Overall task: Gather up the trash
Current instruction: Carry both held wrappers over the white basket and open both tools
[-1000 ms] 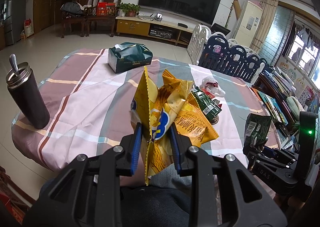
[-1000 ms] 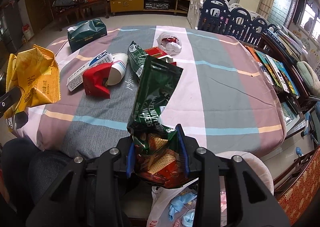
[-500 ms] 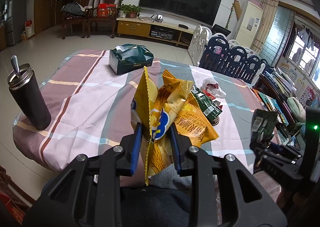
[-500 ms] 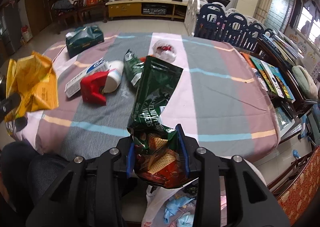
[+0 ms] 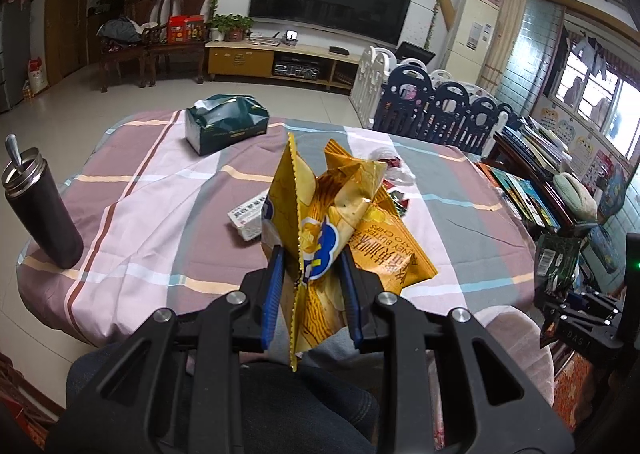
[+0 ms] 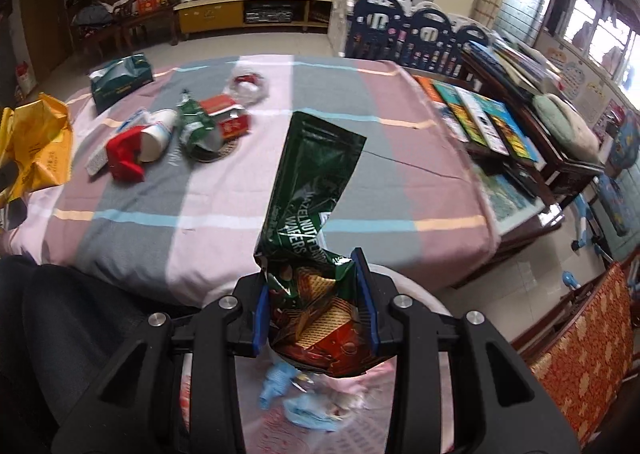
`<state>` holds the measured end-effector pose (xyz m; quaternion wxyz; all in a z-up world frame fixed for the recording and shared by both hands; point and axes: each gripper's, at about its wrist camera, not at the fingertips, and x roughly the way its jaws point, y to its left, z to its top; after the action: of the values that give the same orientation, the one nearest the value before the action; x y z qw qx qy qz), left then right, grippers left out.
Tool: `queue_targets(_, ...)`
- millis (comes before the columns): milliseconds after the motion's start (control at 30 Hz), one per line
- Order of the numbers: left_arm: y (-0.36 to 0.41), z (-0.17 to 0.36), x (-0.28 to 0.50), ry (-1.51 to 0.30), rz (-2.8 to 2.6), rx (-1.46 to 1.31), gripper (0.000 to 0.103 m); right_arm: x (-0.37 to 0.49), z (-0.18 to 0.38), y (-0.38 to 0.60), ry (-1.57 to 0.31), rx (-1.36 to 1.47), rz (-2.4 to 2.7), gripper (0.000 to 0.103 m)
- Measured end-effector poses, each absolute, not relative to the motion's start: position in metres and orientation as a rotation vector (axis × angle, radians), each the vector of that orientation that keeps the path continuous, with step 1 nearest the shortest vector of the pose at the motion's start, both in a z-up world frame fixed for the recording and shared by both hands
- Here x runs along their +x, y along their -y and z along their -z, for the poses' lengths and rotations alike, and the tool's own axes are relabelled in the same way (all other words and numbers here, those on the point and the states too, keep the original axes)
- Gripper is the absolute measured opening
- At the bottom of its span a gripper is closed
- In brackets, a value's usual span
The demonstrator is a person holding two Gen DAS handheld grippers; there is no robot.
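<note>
Trash first, from the left wrist: we are clamping a yellow chip bag [image 5: 320,238] in our left tool [image 5: 312,274] above the striped surface [image 5: 160,193]. From the right wrist, we are gripping a green wafer bag [image 6: 316,189] in our right tool [image 6: 312,294] over an open trash bag [image 6: 312,406].

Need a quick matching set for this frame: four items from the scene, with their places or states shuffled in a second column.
Items
1. crumpled yellow chip bag
2. dark green wafer wrapper
3. black steel-lidded tumbler
4. dark green tissue box

Places or states
A. stands upright near the tablecloth's edge, left side of the left wrist view
B. clamped in the right gripper
C. lies on the far part of the striped tablecloth
D. clamped in the left gripper

Pairs: 1-D, 2-B, 3-A, 4-C
</note>
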<state>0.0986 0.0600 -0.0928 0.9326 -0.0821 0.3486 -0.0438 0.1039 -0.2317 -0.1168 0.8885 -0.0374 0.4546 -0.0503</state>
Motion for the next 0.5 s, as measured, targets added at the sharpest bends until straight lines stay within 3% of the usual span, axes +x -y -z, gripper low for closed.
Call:
queue_targets(300,-0.005,0.096,0.085,-0.775,0.256,-0.132,0.028,0.065,0.154,0.260,-1.079,-0.092,0.028,0.037)
queue_targets(400,0.014,0.102,0.082,-0.812,0.321,-0.122,0.028,0.056,0.181,0.264,-1.164,-0.036,0.002,0.045)
queue_targets(467,0.028,0.107,0.079,-0.841,0.372,-0.118,0.028,0.054,0.187,0.273,-1.177,0.022,0.001,0.063)
queue_targets(500,0.036,0.109,0.076,-0.853,0.396,-0.107,0.028,0.053,0.186,0.280,-1.164,0.060,0.014,0.066)
